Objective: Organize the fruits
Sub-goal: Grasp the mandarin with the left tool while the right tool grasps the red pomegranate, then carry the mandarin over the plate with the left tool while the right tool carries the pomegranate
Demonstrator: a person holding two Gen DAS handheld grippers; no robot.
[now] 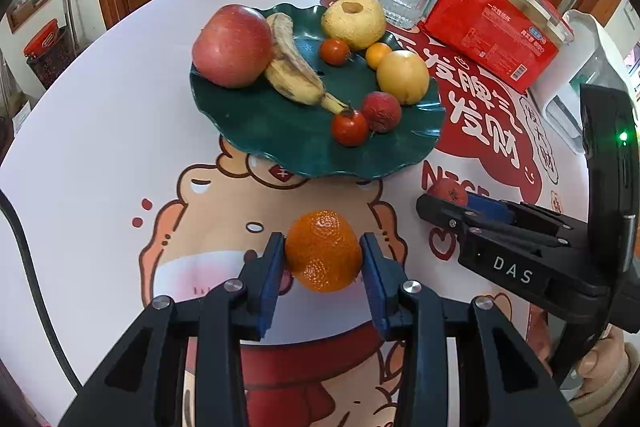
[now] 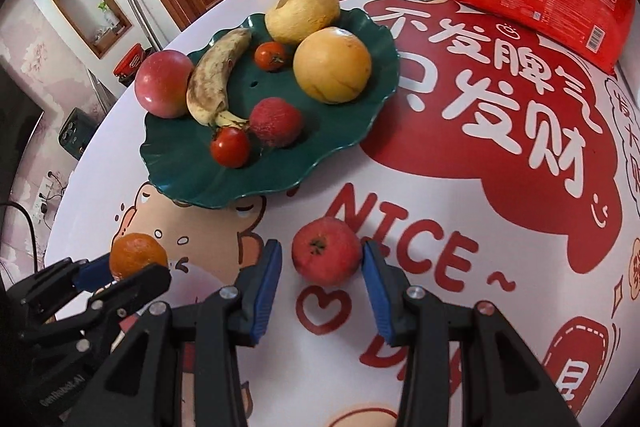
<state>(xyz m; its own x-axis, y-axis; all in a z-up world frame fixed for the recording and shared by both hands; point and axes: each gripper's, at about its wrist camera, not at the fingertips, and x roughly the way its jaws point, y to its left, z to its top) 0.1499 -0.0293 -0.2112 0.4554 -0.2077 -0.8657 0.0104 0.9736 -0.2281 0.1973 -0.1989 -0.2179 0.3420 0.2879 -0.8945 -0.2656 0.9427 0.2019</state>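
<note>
My left gripper [image 1: 323, 259] pinches a tangerine [image 1: 323, 251] between its blue pads, both pads touching the peel, just in front of the green plate [image 1: 280, 147] on the printed surface [image 1: 100, 147]. My right gripper [image 2: 322, 263] stands spread around a small red fruit [image 2: 326, 251] that sits on the surface beside the word "NICE"; its right pad touches the skin, while a gap shows at the left pad.

The plate already carries an apple [image 1: 233, 46], a spotted banana [image 1: 294, 67], two tomatoes, a lychee [image 1: 382, 111], a pale pear [image 1: 354, 22], a yellow round fruit [image 1: 403, 77] and a small orange fruit [image 1: 378, 55].

To do this step well, I judge that I should keep the squeeze on the tangerine gentle, lift it clear of the plate's wavy rim, and set it on the bare green patch at the near side, away from the tomato [image 1: 350, 127], so nothing rolls. The right gripper should centre the red fruit before closing, since a one-sided push could send it rolling.

Readable writing: "DAS" on the right gripper's body, "NICE~" on the surface, large white Chinese characters on the red patch, and "一次性" on the red packet [image 1: 490, 27]. The bottle labels at the back are too small to read.
</note>
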